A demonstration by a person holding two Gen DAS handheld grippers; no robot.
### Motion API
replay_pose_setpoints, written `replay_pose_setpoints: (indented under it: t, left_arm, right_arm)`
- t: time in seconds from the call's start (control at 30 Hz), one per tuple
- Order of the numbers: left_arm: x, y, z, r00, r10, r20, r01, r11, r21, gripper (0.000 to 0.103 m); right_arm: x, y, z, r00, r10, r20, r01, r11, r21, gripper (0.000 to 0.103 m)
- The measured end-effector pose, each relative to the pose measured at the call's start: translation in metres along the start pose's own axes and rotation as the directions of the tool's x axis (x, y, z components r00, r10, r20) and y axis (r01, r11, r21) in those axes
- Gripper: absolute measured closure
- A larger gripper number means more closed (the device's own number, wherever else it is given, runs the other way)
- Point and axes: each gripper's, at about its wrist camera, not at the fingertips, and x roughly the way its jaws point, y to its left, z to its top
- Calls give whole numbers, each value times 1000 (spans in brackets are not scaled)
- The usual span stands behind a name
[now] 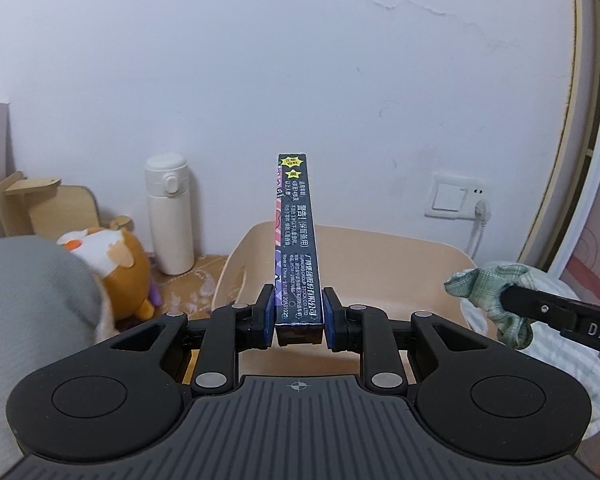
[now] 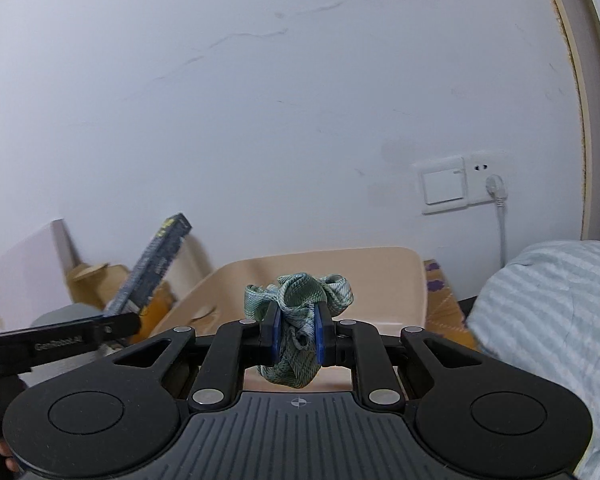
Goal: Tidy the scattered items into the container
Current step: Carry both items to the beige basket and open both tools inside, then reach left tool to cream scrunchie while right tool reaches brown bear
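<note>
My left gripper point(image 1: 299, 312) is shut on a long dark flat box point(image 1: 298, 240) with printed text, held edge-up and pointing forward above the near rim of a beige plastic bin point(image 1: 400, 264). My right gripper point(image 2: 297, 330) is shut on a crumpled green checked cloth point(image 2: 298, 304), held in front of the same bin point(image 2: 380, 276). The cloth point(image 1: 492, 292) and the right gripper's finger show at the right of the left wrist view. The box point(image 2: 152, 264) and left gripper show at the left of the right wrist view.
A white thermos bottle point(image 1: 170, 216) stands by the wall left of the bin. An orange and white plush toy point(image 1: 116, 264) lies beside it, next to a wooden stand point(image 1: 48, 204). A wall socket with a plug point(image 1: 460, 200) is behind the bin. Striped bedding point(image 2: 548, 320) lies at the right.
</note>
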Motion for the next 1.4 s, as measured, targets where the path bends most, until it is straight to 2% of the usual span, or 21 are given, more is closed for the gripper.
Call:
replay_pose_setpoints:
  t: [0.33,0.5,0.67,0.83,0.93,1.0,1.07,1.1,1.17,1.23,1.33,1.4]
  left_arm:
    - [61,-14,11,993,11,-115,-5,999,51,79]
    - [87,-21,-1,978,-5,-207,17,998,55,79]
    - [105,-21,-12,961,7,-275,6,999,46,79]
    - [108,-24,-16,959,29,-282,-6,996,84,79]
    - [106,-26,-17,959,24,-284,3,996,94,79]
    - [103,-26,-17,961,22,-276,3,996,90,79]
    - [100,-25,-16,962,6,-273,17,996,84,71]
    - [97,-24,-16,964,-6,-267,28,996,79,67]
    - [90,-20,-14,970,-21,-244,38,997,68,51]
    - [80,-15,-12,975,-26,-222,41,997,62,40]
    - [58,-6,-10,982,-42,-186,55,996,66,32]
    - [42,0,-12,985,-46,-165,59,995,76,27]
  right_arm:
    - [50,-7,10,997,-59,-53,58,998,-18,88]
    - [69,-4,4,991,-78,-110,74,997,-38,88]
    - [81,-3,-2,983,-97,-153,90,994,-56,88]
    - [89,-3,-6,977,-115,-179,104,992,-68,87]
    - [93,-1,-9,973,-130,-190,116,990,-84,79]
    - [93,-1,-9,972,-135,-193,120,989,-89,65]
    - [91,-1,-9,973,-133,-189,118,989,-88,61]
    - [89,-1,-9,974,-130,-186,115,990,-87,56]
    - [83,-1,-7,977,-130,-172,116,989,-86,48]
    - [75,-2,-5,979,-128,-159,116,990,-83,42]
    - [54,-5,-4,983,-121,-137,112,991,-73,38]
    - [35,-6,-5,986,-118,-115,112,992,-58,27]
